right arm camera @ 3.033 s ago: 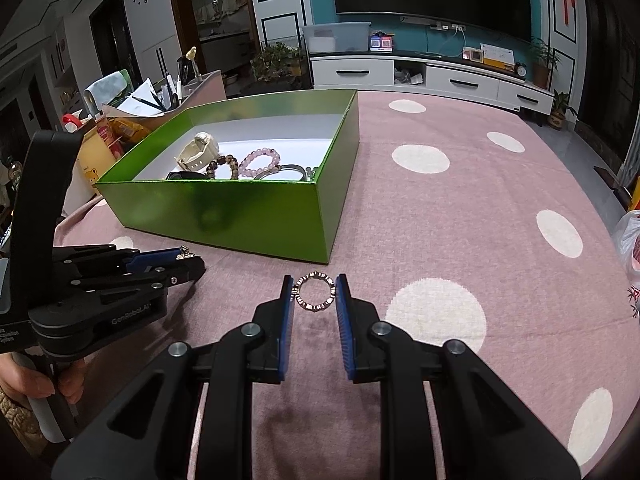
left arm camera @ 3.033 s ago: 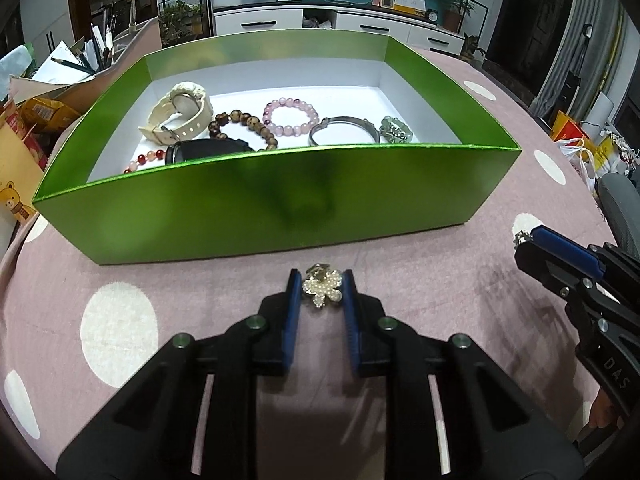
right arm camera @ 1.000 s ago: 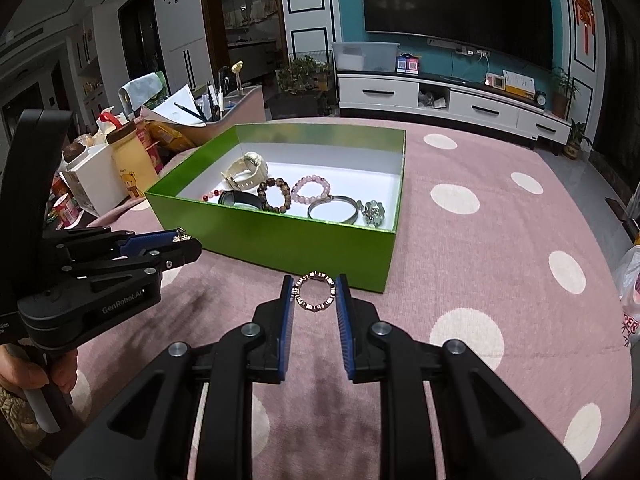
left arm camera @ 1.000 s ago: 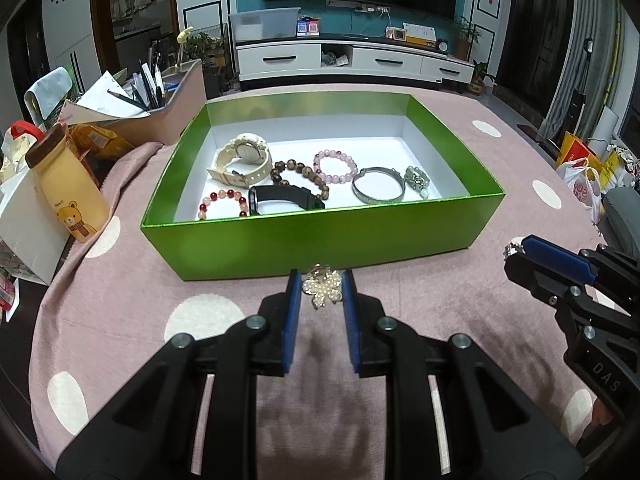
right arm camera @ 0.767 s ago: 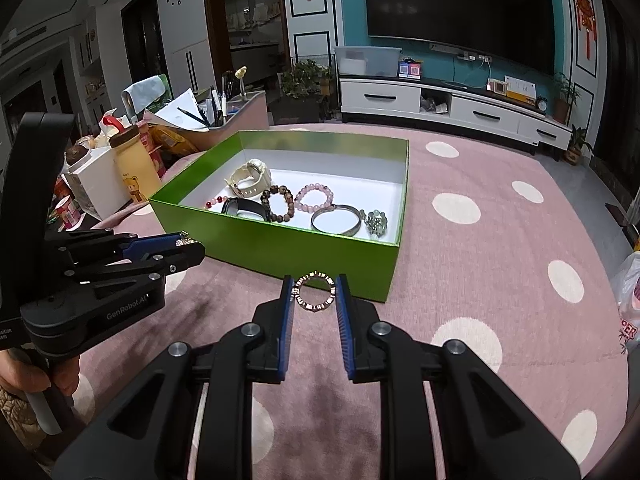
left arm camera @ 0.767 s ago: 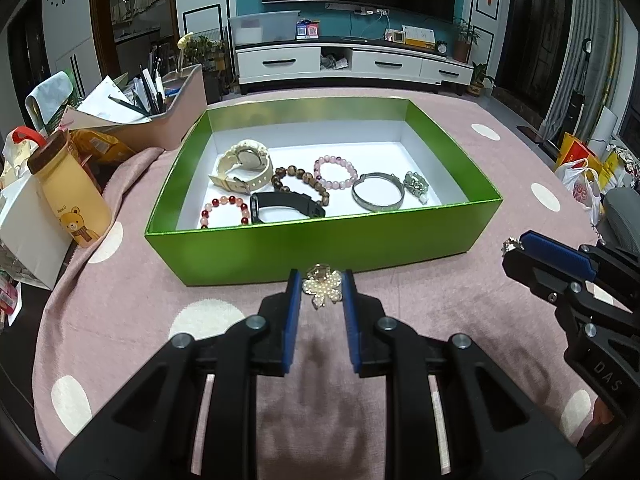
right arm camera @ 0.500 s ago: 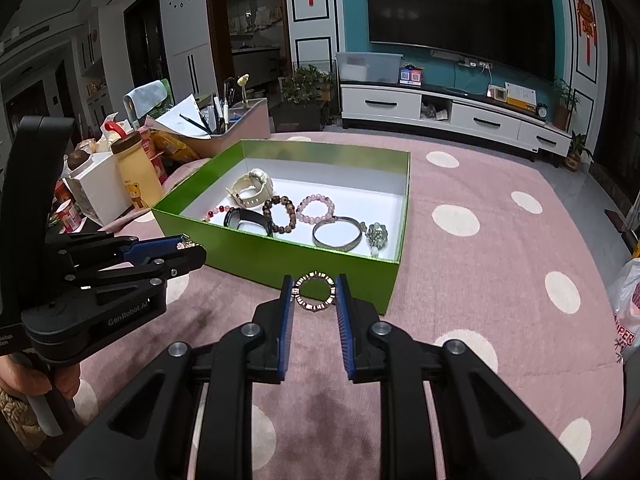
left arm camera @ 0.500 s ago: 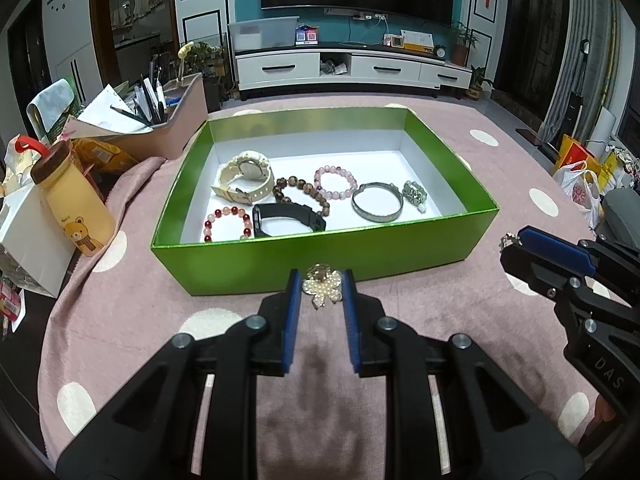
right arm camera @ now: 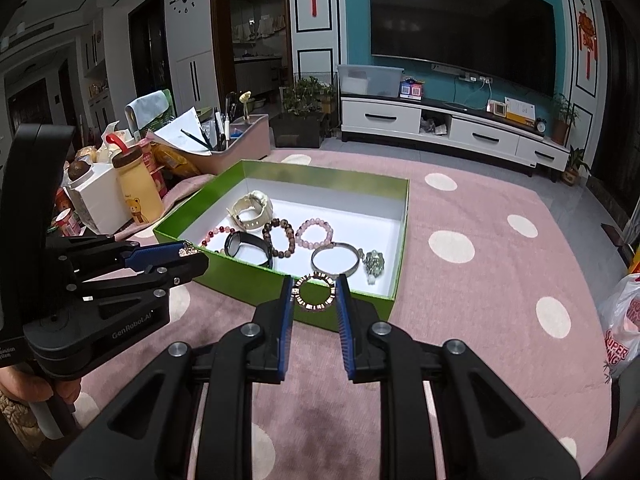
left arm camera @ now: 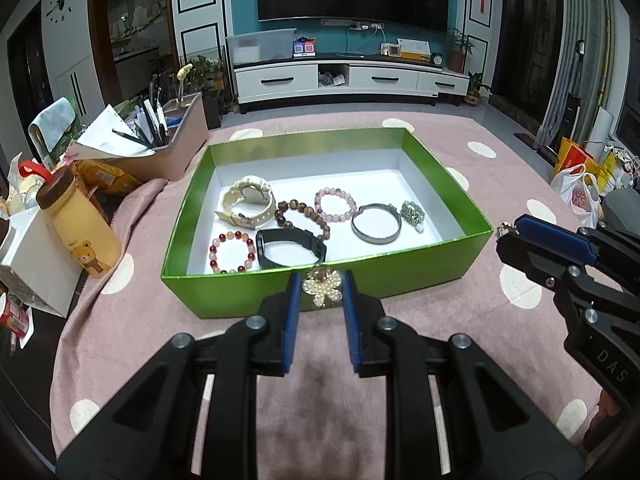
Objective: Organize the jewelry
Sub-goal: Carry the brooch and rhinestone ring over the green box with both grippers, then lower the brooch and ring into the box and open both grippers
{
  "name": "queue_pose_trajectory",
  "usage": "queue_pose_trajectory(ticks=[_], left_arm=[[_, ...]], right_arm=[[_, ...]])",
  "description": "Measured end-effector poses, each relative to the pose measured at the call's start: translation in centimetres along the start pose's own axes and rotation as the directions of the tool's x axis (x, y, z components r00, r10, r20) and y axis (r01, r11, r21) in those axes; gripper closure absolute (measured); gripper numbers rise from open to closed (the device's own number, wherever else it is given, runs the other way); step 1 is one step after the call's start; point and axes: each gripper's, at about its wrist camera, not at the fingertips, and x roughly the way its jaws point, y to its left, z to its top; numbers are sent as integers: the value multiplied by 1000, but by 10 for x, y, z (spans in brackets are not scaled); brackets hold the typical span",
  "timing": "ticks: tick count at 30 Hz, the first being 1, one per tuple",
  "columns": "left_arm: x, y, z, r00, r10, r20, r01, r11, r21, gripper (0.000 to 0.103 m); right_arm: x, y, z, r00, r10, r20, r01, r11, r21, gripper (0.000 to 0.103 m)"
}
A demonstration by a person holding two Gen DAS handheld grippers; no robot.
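Left gripper (left arm camera: 320, 294) clamps the pearl flower brooch (left arm camera: 322, 289); right gripper (right arm camera: 314, 294) clamps the small beaded ring bracelet (right arm camera: 314, 291). Open green cardboard box (left arm camera: 436, 270) lies straight ahead of both, near wall just beyond the fingertips. Free floor space is at the box's right end, nearer the right gripper.

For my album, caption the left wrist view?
Left hand-held gripper holds a pearl flower brooch before a green jewelry box.
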Motion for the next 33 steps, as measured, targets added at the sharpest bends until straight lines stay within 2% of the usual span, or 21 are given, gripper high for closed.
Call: queue_pose_trajectory(ticks=[33], left_arm=[[13, -1, 33, 1000, 17, 25, -18, 999, 35, 83]], right_arm=[[10, -12, 25, 999, -19, 28, 18, 1000, 9, 83]])
